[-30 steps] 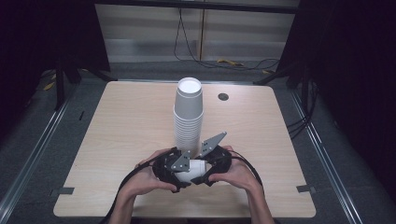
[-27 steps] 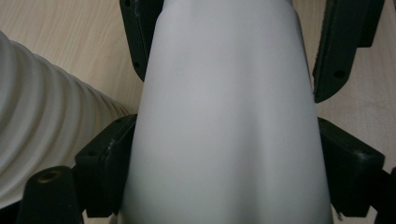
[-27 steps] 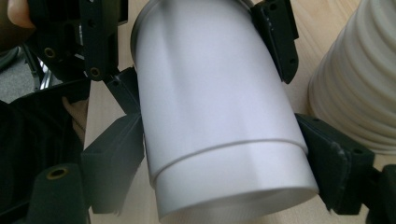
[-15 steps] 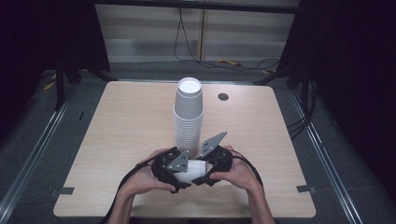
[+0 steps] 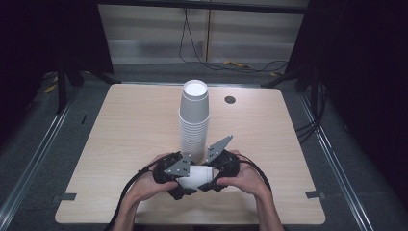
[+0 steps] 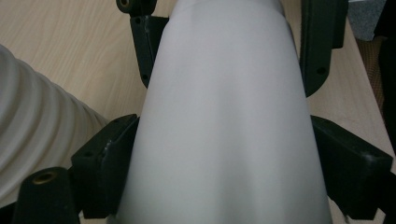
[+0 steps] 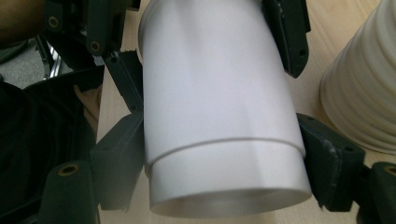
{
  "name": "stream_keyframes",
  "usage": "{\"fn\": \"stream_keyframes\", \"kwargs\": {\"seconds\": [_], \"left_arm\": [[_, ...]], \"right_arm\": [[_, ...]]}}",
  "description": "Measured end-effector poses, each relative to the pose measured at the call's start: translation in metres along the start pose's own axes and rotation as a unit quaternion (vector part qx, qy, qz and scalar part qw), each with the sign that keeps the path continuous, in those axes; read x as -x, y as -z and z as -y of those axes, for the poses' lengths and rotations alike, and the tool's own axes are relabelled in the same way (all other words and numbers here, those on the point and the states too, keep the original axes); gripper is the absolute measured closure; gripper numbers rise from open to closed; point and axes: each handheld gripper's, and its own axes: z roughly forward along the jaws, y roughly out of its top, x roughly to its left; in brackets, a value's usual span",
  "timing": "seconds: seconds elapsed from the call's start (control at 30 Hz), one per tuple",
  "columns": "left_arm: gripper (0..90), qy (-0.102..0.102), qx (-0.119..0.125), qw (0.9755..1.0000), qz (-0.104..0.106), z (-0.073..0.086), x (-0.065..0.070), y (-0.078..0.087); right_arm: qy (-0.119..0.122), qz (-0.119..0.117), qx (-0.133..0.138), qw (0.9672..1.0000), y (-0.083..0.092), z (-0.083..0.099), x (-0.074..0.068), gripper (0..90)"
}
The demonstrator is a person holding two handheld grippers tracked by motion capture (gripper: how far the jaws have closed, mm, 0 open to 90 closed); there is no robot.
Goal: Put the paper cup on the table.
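A white paper cup [image 5: 195, 176] lies on its side near the table's front edge, held from both ends. My left gripper [image 5: 182, 178] is shut on it from the left and my right gripper [image 5: 210, 175] from the right. In the left gripper view the cup [image 6: 224, 116] sits between my left gripper's [image 6: 224, 177] black jaws, with the other gripper's jaws beyond. In the right gripper view the cup [image 7: 215, 93] shows a rim line near its wide end, as of one cup nested in another, clamped by my right gripper [image 7: 224, 172]. A tall stack of white cups [image 5: 194, 120] stands upside down just behind.
The light wooden table [image 5: 120, 144] has a small dark round grommet [image 5: 230, 99] at the back right. The stack's ribbed side [image 6: 37, 140] shows close on the left of the left gripper view, and the stack [image 7: 364, 93] stands at the right of the right gripper view. Dark floor and cables surround the table.
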Motion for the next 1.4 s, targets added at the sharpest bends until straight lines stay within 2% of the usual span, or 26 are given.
{"fn": "stream_keyframes", "kwargs": {"seconds": [0.13, 0.23, 0.33, 0.4, 0.43, 0.53, 0.57, 0.67, 0.77, 0.8, 0.93, 1.0, 1.03, 1.1, 1.13, 1.17, 1.27, 1.3, 1.4], "left_arm": [[14.6, -0.006, 0.015, 0.9999, 0.003, -0.001, 0.0, 0.003], [13.7, -0.015, 0.021, 0.9996, -0.006, -0.002, 0.0, 0.008], [15.2, -0.006, 0.041, 0.9991, -0.005, -0.001, -0.001, 0.013], [15.5, 0.002, 0.064, 0.9979, -0.011, 0.001, -0.001, 0.017], [15.7, 0.003, 0.067, 0.9977, -0.013, 0.002, -0.001, 0.018], [15.6, 0.005, 0.066, 0.9976, -0.017, 0.003, -0.001, 0.02], [15.7, 0.015, 0.076, 0.9967, -0.024, 0.005, -0.001, 0.022], [15.7, 0.026, 0.106, 0.9936, -0.029, 0.008, -0.001, 0.027], [15.7, 0.057, 0.126, 0.9895, -0.043, 0.014, 0.001, 0.031], [15.7, 0.06, 0.131, 0.9887, -0.043, 0.016, 0.002, 0.032], [15.7, 0.081, 0.162, 0.9816, -0.059, 0.025, 0.004, 0.038], [15.6, 0.095, 0.181, 0.9774, -0.055, 0.028, 0.004, 0.04], [15.6, 0.097, 0.184, 0.9765, -0.058, 0.028, 0.005, 0.041], [15.6, 0.1, 0.183, 0.9758, -0.065, 0.029, 0.007, 0.04], [15.6, 0.1, 0.179, 0.9764, -0.068, 0.029, 0.008, 0.039], [15.7, 0.102, 0.181, 0.9757, -0.07, 0.03, 0.008, 0.039], [15.5, 0.111, 0.199, 0.9701, -0.083, 0.032, 0.01, 0.039], [15.5, 0.11, 0.198, 0.9705, -0.082, 0.032, 0.01, 0.039], [15.6, 0.114, 0.205, 0.9685, -0.084, 0.033, 0.011, 0.037]], "right_arm": [[0.006, 0.008, -0.001, 1.0, 0.002, 0.0, -0.003, 23.1], [0.005, 0.007, 0.009, 0.9999, 0.005, 0.0, -0.002, 23.2], [0.007, 0.011, 0.005, 0.9999, 0.005, 0.001, -0.001, 23.2], [0.001, 0.013, 0.003, 0.9999, 0.004, 0.003, -0.001, 23.2], [0.005, 0.013, 0.01, 0.9998, 0.005, 0.004, 0.0, 23.2], [-0.004, 0.016, 0.019, 0.9997, 0.008, 0.005, -0.001, 23.2], [-0.006, 0.023, 0.017, 0.9996, 0.008, 0.006, -0.001, 23.1], [-0.009, 0.023, 0.021, 0.9995, 0.008, 0.008, 0.0, 23.0], [-0.022, 0.033, 0.04, 0.9984, 0.007, 0.014, 0.001, 22.9], [-0.025, 0.034, 0.045, 0.9981, 0.007, 0.016, 0.002, 22.9], [-0.034, 0.042, 0.052, 0.9972, 0.007, 0.023, 0.001, 22.9], [-0.04, 0.041, 0.054, 0.9969, 0.007, 0.025, 0.001, 22.9], [-0.04, 0.043, 0.059, 0.9965, 0.007, 0.027, 0.001, 22.9], [-0.044, 0.042, 0.067, 0.9959, 0.007, 0.029, 0.0, 22.9], [-0.046, 0.041, 0.07, 0.9957, 0.007, 0.03, 0.0, 23.0], [-0.048, 0.042, 0.071, 0.9954, 0.006, 0.032, 0.0, 23.0], [-0.053, 0.044, 0.083, 0.9941, 0.006, 0.037, 0.0, 23.0], [-0.054, 0.046, 0.088, 0.9936, 0.006, 0.039, 0.0, 23.0], [-0.056, 0.05, 0.1, 0.9922, 0.006, 0.043, 0.0, 23.0]]}}
